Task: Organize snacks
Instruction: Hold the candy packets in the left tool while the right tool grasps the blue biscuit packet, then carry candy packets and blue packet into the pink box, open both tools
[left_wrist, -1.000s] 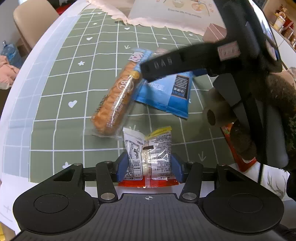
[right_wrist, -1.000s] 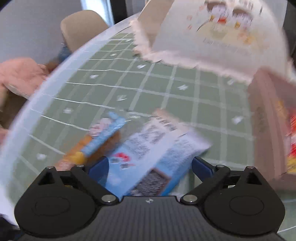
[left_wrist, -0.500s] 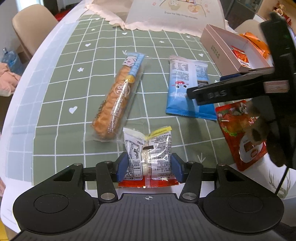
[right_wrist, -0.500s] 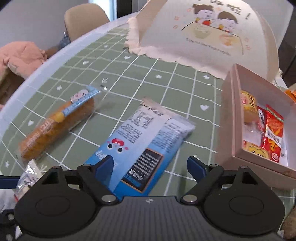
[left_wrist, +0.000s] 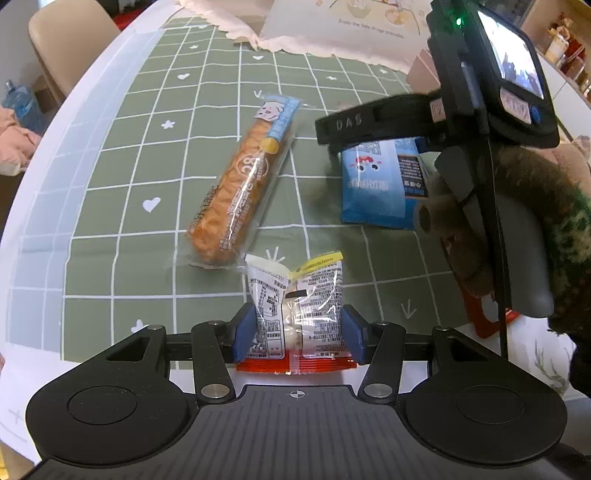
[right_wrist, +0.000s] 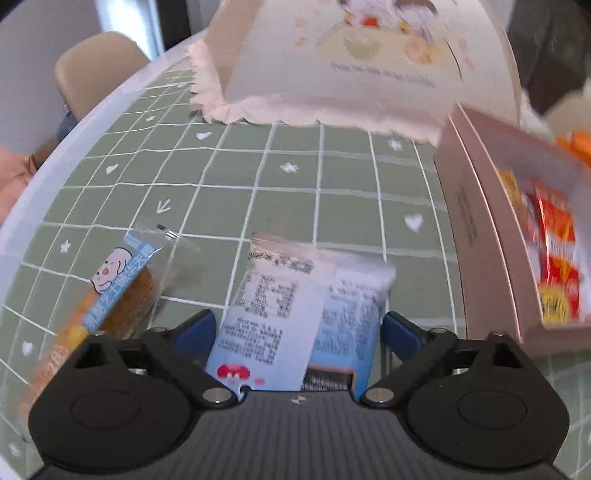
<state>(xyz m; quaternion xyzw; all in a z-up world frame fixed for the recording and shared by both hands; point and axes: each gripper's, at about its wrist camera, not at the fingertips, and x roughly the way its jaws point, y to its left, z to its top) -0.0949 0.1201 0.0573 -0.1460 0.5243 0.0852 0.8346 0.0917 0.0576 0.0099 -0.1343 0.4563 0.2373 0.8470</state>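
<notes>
My left gripper (left_wrist: 297, 332) is shut on a small clear snack packet with a red bottom edge (left_wrist: 295, 310), held just above the table's near edge. My right gripper (right_wrist: 297, 332) is open, its fingers on either side of a blue snack bag (right_wrist: 295, 314) that lies on the green checked tablecloth (right_wrist: 258, 177); the bag also shows in the left wrist view (left_wrist: 380, 184) under the right gripper's body (left_wrist: 373, 122). A long orange bread stick in clear wrap (left_wrist: 240, 184) lies to the left of the bag (right_wrist: 110, 295). A pink box (right_wrist: 491, 240) holding red and yellow snacks stands at the right.
A pale folded food cover (right_wrist: 351, 62) stands at the back of the table. A red snack bag (left_wrist: 487, 317) lies near the front right, partly hidden by the person's furry sleeve (left_wrist: 517, 229). A beige chair (left_wrist: 70, 40) stands beyond the table's left edge.
My right gripper has come back down over the blue bag, which now lies between its open fingers. My left gripper has kept still with its packet.
</notes>
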